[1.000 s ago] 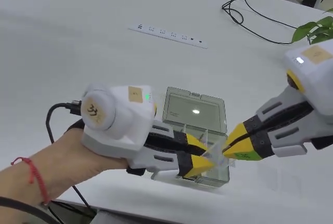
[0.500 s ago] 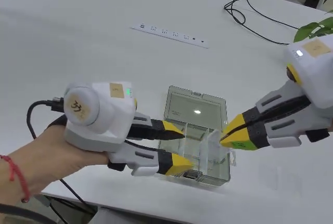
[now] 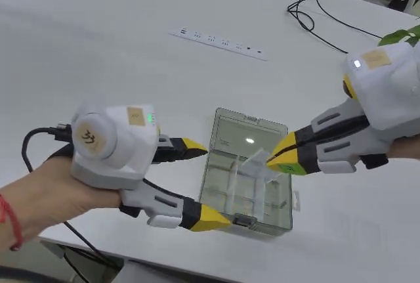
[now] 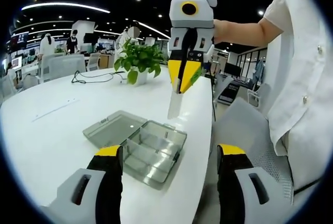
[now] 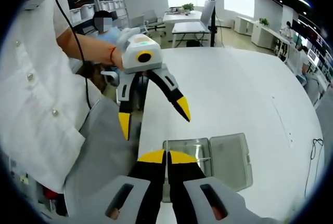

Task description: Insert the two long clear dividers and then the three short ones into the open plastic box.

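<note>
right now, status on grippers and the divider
Status: left gripper open beside box. right gripper shut on clear divider, above box. Nothing between divider and box.

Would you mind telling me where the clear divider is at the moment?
In the head view, the clear divider is pinched in the tips of the right gripper, over the open plastic box, right of centre.
</note>
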`<action>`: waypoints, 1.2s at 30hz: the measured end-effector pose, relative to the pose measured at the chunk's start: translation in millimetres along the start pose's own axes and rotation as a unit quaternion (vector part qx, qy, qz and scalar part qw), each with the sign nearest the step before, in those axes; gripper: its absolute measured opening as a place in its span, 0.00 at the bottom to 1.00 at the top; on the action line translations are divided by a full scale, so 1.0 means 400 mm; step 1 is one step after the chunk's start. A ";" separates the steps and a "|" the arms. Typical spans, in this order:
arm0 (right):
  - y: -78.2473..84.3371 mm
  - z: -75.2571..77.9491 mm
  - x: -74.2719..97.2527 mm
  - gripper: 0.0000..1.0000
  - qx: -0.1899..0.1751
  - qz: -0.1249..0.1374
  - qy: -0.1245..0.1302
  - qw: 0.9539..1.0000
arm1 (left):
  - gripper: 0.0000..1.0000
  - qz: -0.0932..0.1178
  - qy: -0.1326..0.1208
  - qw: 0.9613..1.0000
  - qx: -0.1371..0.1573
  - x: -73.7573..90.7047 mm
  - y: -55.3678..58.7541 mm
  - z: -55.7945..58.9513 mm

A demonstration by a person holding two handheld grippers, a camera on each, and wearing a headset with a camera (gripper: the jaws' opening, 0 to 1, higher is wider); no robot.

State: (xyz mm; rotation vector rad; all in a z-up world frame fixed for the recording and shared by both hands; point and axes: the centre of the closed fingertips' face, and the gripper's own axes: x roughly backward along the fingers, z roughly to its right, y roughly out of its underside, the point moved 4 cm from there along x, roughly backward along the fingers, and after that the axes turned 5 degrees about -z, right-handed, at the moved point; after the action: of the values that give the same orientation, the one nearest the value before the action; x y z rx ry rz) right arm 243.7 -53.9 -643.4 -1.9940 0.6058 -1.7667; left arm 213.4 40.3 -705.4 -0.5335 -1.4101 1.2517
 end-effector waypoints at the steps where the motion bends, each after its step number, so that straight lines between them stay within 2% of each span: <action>1: 0.000 0.008 -0.007 0.03 -0.001 0.001 0.003 1.000 | 0.82 -0.001 -0.002 1.000 -0.001 -0.001 0.004 -0.004; 8: 0.010 0.055 -0.062 0.03 -0.010 0.008 0.017 1.000 | 0.99 -0.011 -0.004 1.000 -0.009 -0.005 0.032 -0.022; 12: 0.016 0.071 -0.093 0.03 -0.023 0.011 0.021 0.999 | 1.00 -0.013 -0.004 1.000 -0.006 -0.005 0.044 -0.034; 16: 0.048 0.105 -0.129 0.03 -0.029 0.009 0.027 0.999 | 1.00 -0.016 -0.006 1.000 -0.007 -0.008 0.052 -0.042; 18: 0.050 0.113 -0.137 0.03 -0.038 0.014 0.029 0.999 | 1.00 -0.018 -0.007 1.000 -0.006 -0.009 0.053 -0.045; 27: 0.064 0.107 -0.178 0.03 -0.050 0.011 0.028 0.998 | 1.00 -0.018 -0.007 1.000 0.001 -0.012 0.060 -0.053; 36: 0.071 0.100 -0.190 0.03 -0.052 0.010 0.027 0.998 | 1.00 -0.016 -0.004 1.000 0.008 -0.014 0.062 -0.050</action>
State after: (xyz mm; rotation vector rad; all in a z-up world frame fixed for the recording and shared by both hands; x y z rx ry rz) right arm 273.9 -33.6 -726.2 -2.0066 0.7465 -1.8164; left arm 225.0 51.3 -733.3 -0.4930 -1.4098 1.2391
